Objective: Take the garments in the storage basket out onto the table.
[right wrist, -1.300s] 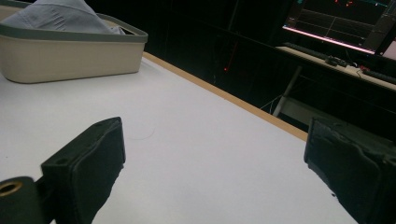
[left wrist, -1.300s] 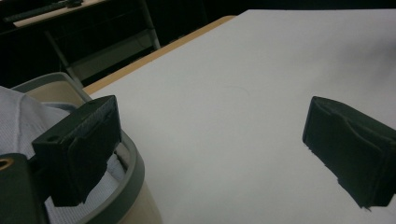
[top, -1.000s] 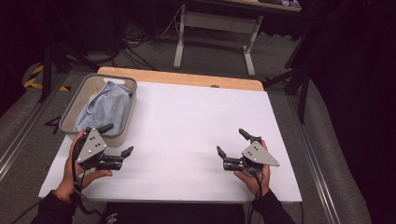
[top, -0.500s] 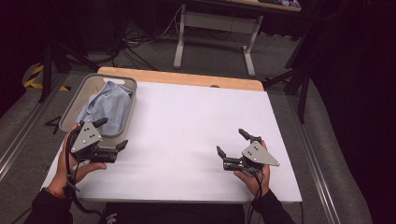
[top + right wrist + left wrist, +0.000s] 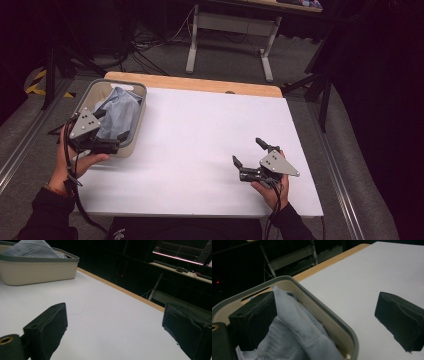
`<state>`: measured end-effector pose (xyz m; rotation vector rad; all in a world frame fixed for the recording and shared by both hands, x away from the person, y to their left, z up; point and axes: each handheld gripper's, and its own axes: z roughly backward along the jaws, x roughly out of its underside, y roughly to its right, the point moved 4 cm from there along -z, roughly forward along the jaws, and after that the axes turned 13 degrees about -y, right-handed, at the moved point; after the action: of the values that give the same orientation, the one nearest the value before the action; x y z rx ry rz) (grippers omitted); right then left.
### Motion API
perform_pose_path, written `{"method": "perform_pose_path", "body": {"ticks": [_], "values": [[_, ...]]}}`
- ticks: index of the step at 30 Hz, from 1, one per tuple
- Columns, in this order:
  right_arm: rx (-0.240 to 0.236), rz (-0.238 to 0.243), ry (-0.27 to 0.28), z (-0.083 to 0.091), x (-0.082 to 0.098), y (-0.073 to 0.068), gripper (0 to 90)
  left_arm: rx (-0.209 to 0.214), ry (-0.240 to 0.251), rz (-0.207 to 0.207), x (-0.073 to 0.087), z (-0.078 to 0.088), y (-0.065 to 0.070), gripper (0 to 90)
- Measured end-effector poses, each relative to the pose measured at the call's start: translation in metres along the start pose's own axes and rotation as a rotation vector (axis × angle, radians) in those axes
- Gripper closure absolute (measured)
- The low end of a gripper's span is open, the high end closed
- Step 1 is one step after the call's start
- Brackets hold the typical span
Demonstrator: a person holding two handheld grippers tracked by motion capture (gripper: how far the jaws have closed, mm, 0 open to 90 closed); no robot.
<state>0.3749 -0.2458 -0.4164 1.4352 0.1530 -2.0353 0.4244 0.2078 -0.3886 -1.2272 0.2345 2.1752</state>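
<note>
Cloth (image 5: 119, 111): a soft, light blue cloth is lying bunched up in the tub at the far left part of the table. It is piling up higher than the rim. In the left gripper view the cloth (image 5: 294, 337) is sitting right under the left jaw.

Tub (image 5: 138, 120): a grey tub with a cream inside is sitting at the left edge of the white table top. In the right gripper view the tub (image 5: 37, 268) is showing far off, with the cloth (image 5: 32, 250) poking over its rim.

Left gripper (image 5: 116, 141): a hand is holding it over the near end of the tub. Its jaws are spreading wide apart. In the left gripper view (image 5: 325, 320) one jaw is hanging over the cloth inside the tub and the other is hanging over the white table outside it, so the tub wall is lying between them. The jaws are pinching nothing. I cannot tell if the left jaw is touching the cloth.

Right gripper (image 5: 248, 152): a hand is holding it at the near right of the table, well apart from the tub. Its jaws are spreading wide too, with nothing between them but bare table, as the right gripper view (image 5: 115, 332) is showing.

Table (image 5: 210, 130): a white top with a wooden strip along the far edge.
</note>
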Motion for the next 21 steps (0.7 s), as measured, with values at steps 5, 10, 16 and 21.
{"method": "perform_pose_path", "body": {"ticks": [5,10,16,21], "values": [[-0.006,-0.001,-0.01,-0.001,0.001,-0.001,6.7,-0.023,-0.042,0.018,-0.008,-0.008,-0.015,4.5],[-0.011,0.009,-0.007,-0.001,0.0,-0.003,6.7,-0.038,-0.119,0.013,-0.016,-0.02,-0.028,4.8],[-0.013,0.014,-0.017,-0.002,0.0,-0.004,6.8,-0.054,-0.191,0.028,-0.023,-0.036,-0.042,6.6],[-0.012,0.013,-0.018,-0.002,0.001,-0.003,6.8,-0.053,-0.22,0.054,-0.026,-0.047,-0.05,9.0]]}}
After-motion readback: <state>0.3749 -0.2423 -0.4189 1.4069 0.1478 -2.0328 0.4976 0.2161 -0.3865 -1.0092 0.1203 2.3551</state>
